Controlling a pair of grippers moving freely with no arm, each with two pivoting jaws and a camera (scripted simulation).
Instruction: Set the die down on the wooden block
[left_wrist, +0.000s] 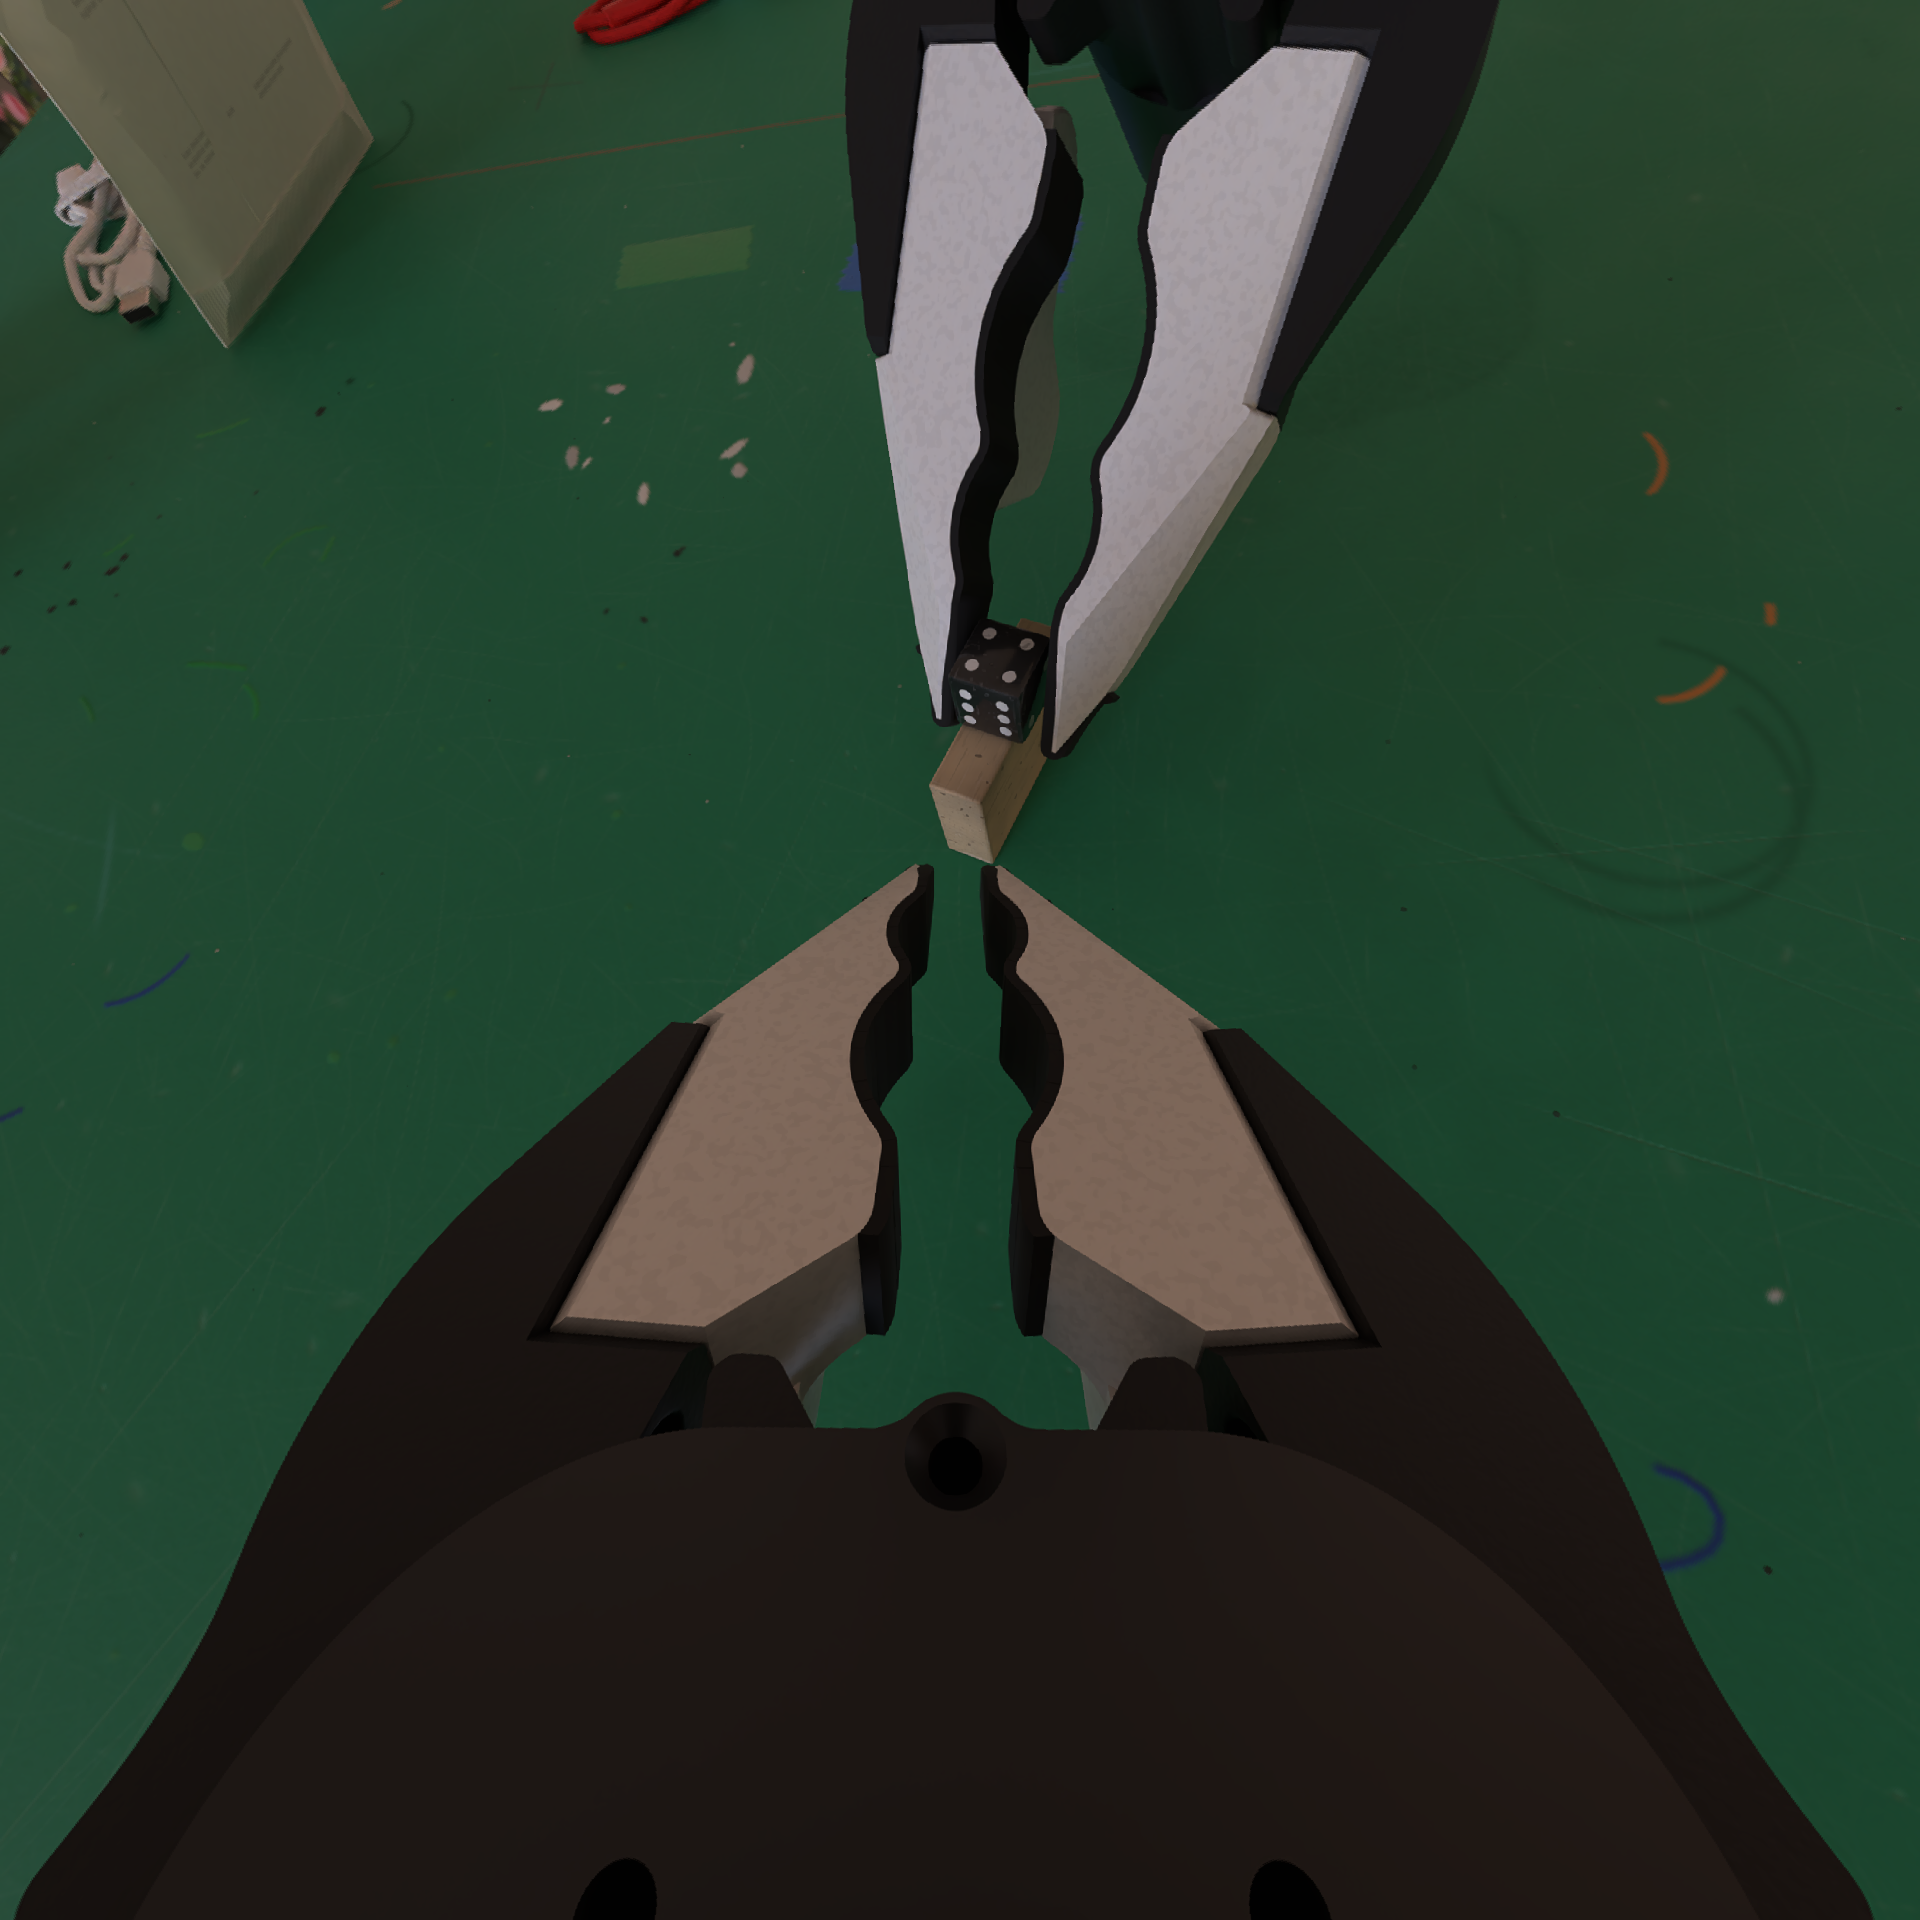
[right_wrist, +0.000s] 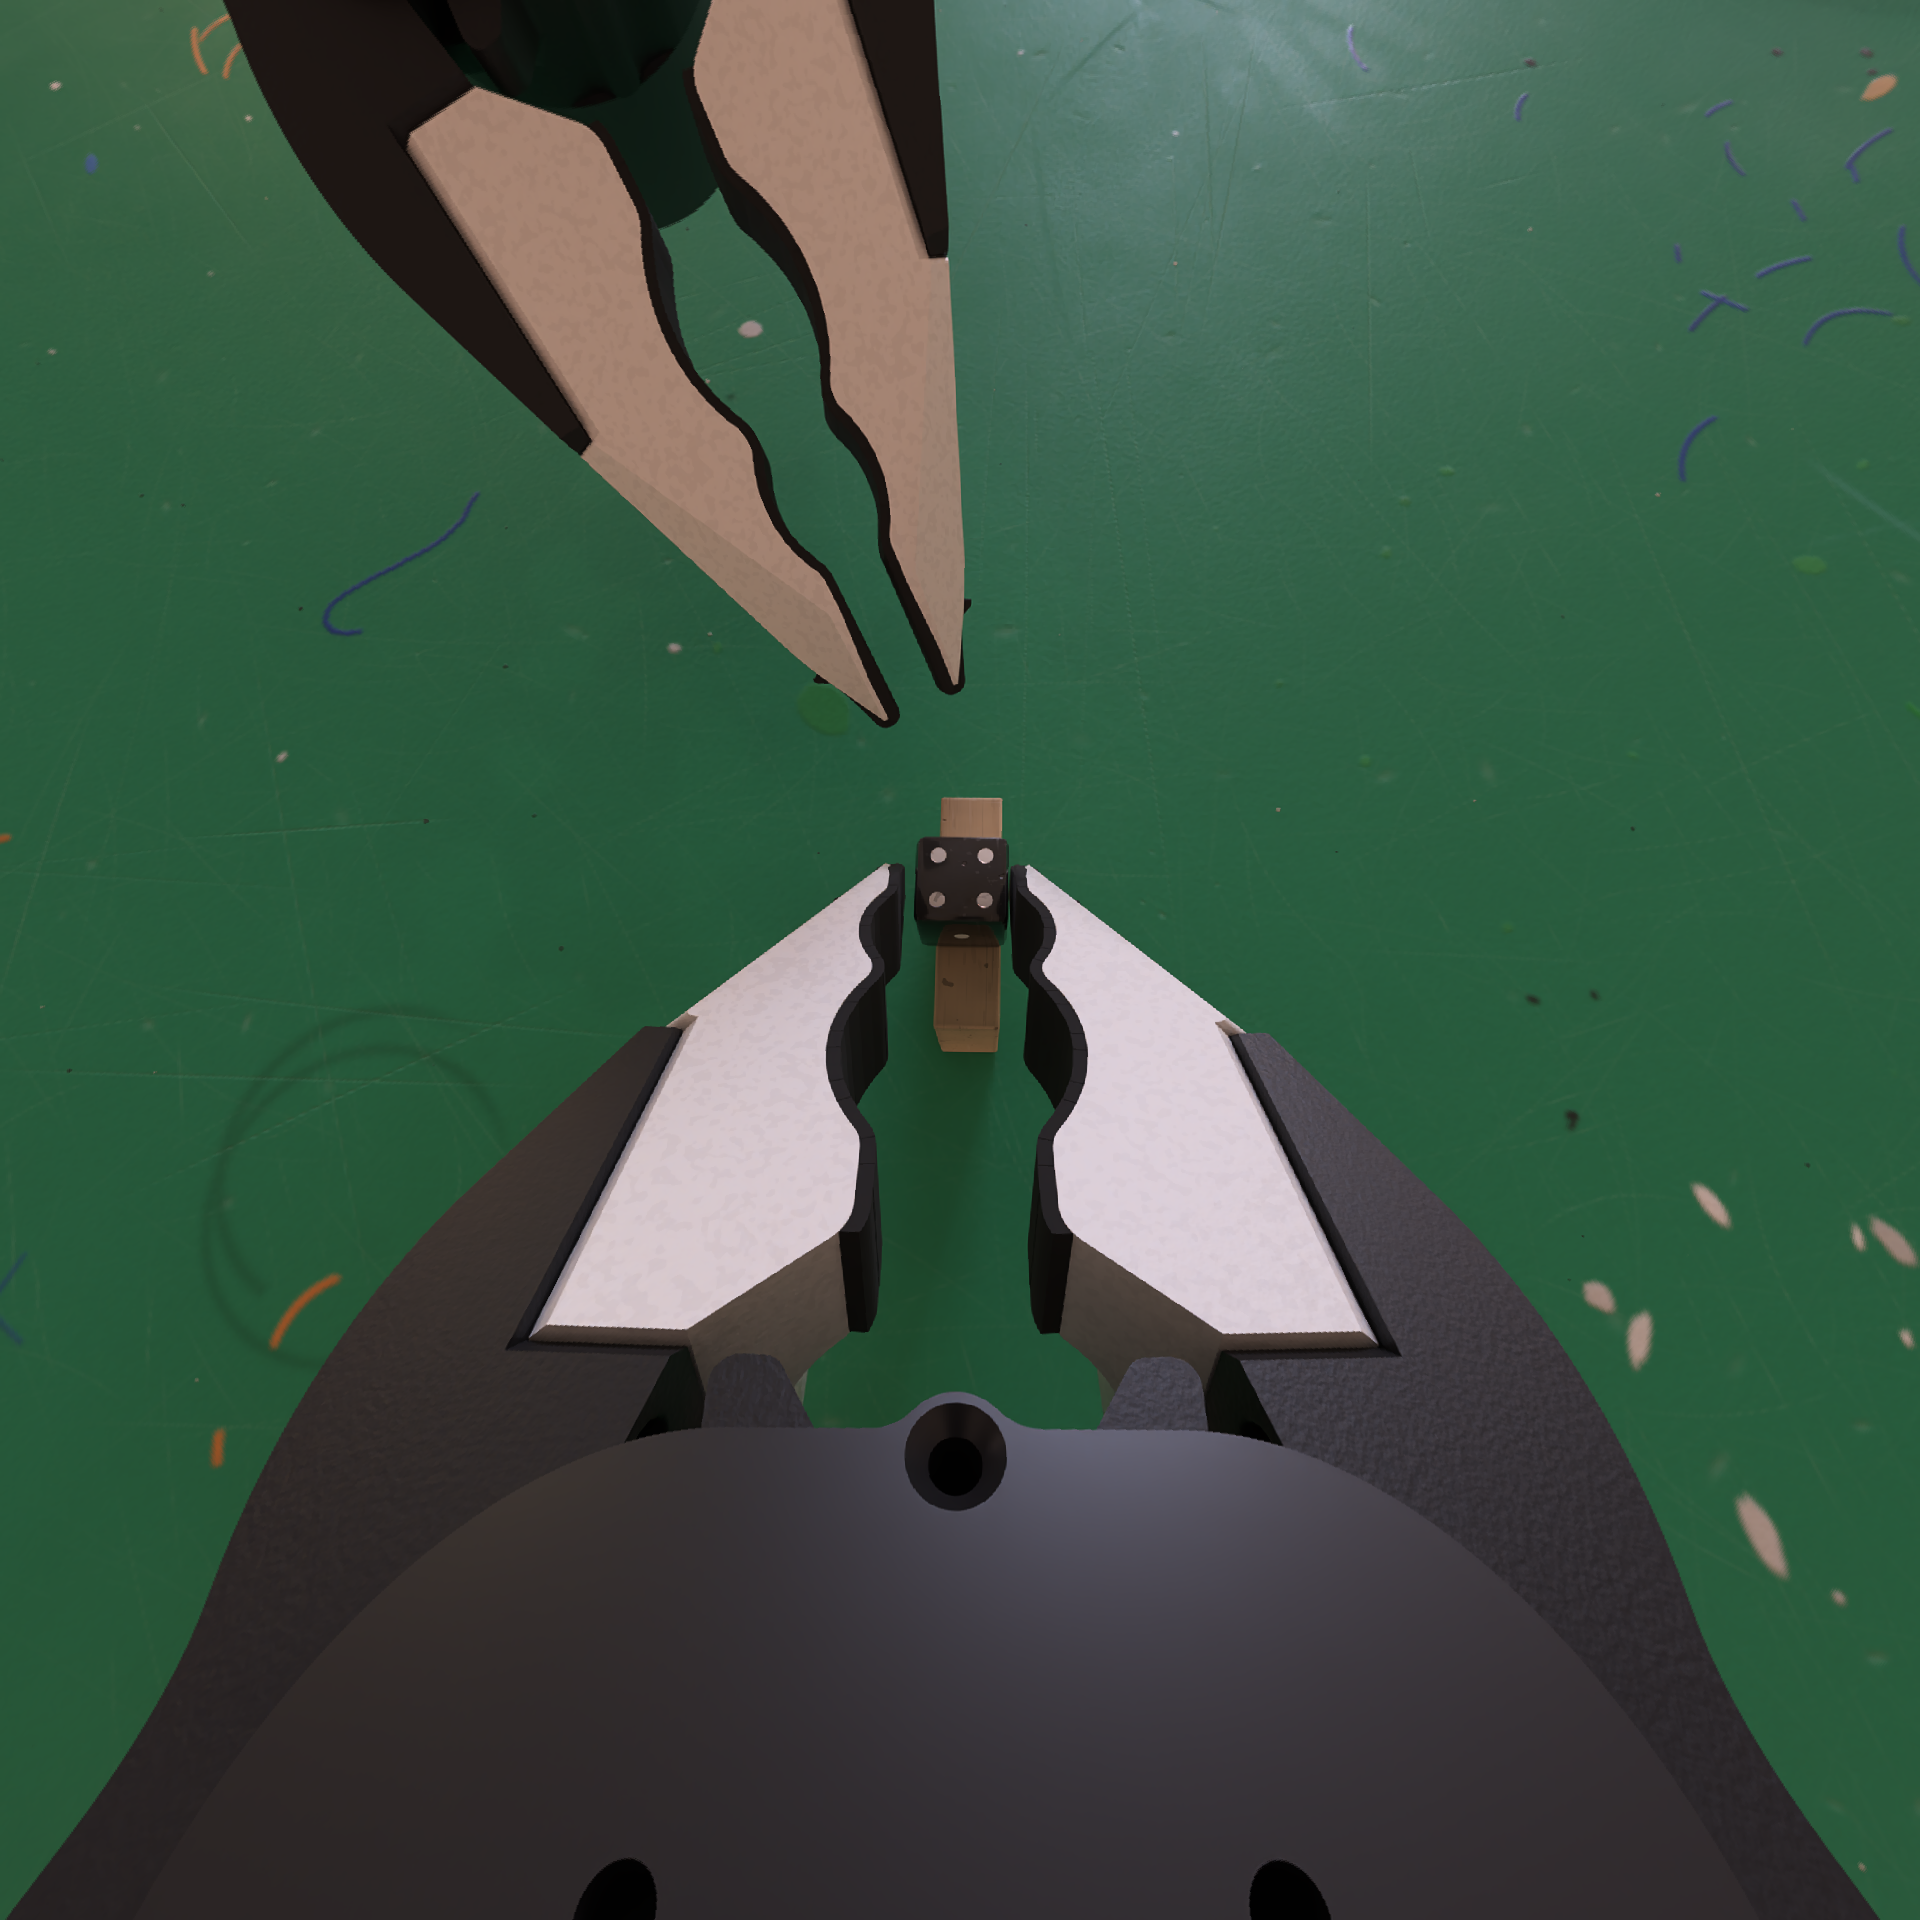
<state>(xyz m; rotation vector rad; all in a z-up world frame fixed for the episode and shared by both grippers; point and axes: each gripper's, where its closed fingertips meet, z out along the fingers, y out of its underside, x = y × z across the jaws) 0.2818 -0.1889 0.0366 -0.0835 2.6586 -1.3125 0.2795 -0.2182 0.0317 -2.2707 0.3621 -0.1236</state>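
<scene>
Green matting (left_wrist: 416, 727), scuffed and flecked with paint marks, fills both views. At the upper left of the left wrist frame I see a beige box (left_wrist: 197, 145) with a coiled white cable (left_wrist: 99, 249) beside it, and a red thing (left_wrist: 634, 16) at the top edge that I cannot identify.

My right gripper (right_wrist: 961, 894), the white-fingered one, has its fingers pressed against two opposite faces of the black die (right_wrist: 961, 881), so I read it as clamped on the die. In the left wrist view the die (left_wrist: 995, 681) sits right over the far part of the wooden block (left_wrist: 982, 800); whether its underside is touching the wood yet or hanging just above it, I cannot tell.

My left gripper (left_wrist: 956, 883), tan-fingered, holds nothing; its tips are a narrow gap apart, just short of the block's near end.

I judge the die light, hard and smooth, so it could slide or tip if I let go unevenly. Flat opposite faces are the right hold, which I have. The block is narrow, barely wider than the die, and light enough to shift if nudged.

No containers with anything in them show; the beige box looks closed, so I cannot say what is inside it.
</scene>
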